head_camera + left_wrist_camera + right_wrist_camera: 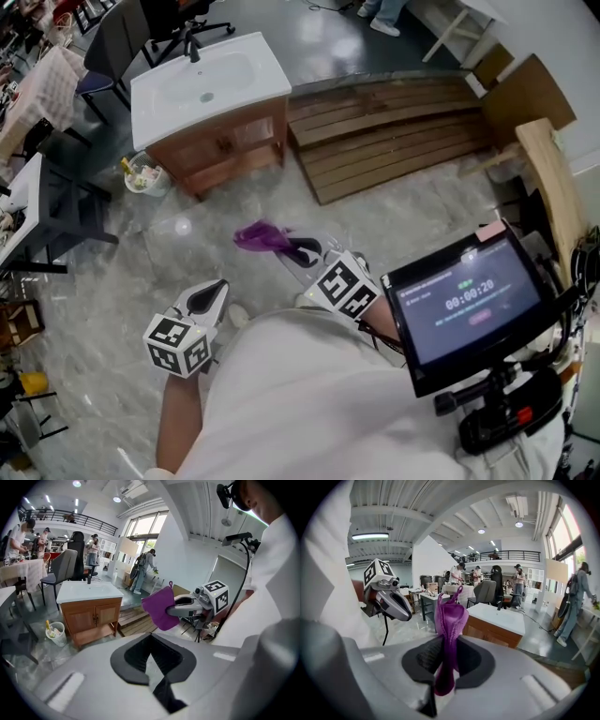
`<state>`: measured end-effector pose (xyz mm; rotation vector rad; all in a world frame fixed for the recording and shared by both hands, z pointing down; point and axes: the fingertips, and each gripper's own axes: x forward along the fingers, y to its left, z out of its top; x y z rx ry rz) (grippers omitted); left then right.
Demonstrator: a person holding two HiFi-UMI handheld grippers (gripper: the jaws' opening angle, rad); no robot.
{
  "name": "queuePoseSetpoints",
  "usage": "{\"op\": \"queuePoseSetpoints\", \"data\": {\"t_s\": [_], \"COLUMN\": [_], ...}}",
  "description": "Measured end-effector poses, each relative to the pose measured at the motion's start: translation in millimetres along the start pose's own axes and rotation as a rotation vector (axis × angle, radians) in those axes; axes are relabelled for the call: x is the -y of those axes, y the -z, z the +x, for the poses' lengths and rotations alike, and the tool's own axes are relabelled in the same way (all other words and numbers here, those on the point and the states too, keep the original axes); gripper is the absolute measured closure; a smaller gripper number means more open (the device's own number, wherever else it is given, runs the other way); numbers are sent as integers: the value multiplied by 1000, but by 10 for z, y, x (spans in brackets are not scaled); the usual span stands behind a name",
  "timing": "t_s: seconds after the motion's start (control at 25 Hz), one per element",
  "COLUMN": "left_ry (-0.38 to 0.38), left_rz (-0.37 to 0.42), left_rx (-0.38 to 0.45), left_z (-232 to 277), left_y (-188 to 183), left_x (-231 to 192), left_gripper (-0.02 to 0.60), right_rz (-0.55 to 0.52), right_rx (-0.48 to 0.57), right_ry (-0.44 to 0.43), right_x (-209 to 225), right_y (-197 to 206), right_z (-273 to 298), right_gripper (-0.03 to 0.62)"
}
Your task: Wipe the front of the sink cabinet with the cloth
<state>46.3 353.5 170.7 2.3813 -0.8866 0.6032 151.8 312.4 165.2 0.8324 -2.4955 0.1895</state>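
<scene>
Cloth (450, 620): soft, light, limp; right gripper (449, 665) pinches a bunched fold.
Left gripper (151, 638): closed, empty.
Cabinet (225, 145): 11 o'clock, well apart.

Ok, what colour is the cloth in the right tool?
Purple. The soft purple cloth shows best in the right gripper view, clamped in the right tool.

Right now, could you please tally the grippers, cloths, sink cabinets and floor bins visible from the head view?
Grippers: 2, the left gripper and the right gripper
Purple cloth: 1, held in the right gripper
Sink cabinet: 1
White bin: 1, beside the cabinet
Total: 5
</scene>
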Motion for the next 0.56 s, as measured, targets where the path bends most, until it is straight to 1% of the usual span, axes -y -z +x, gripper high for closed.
{"op": "queuePoseSetpoints", "data": {"t_s": [0.56], "left_ry": [2], "left_rz": [0], "left_rx": [-1], "left_z": [-20], "left_y": [-31], "left_x": [-69], "left_gripper": [574], "right_rz": [1], "right_rx": [8], "right_ry": [-5], "right_x": [-4], "right_y": [-88], "right_z": [38], "right_gripper": [539]}}
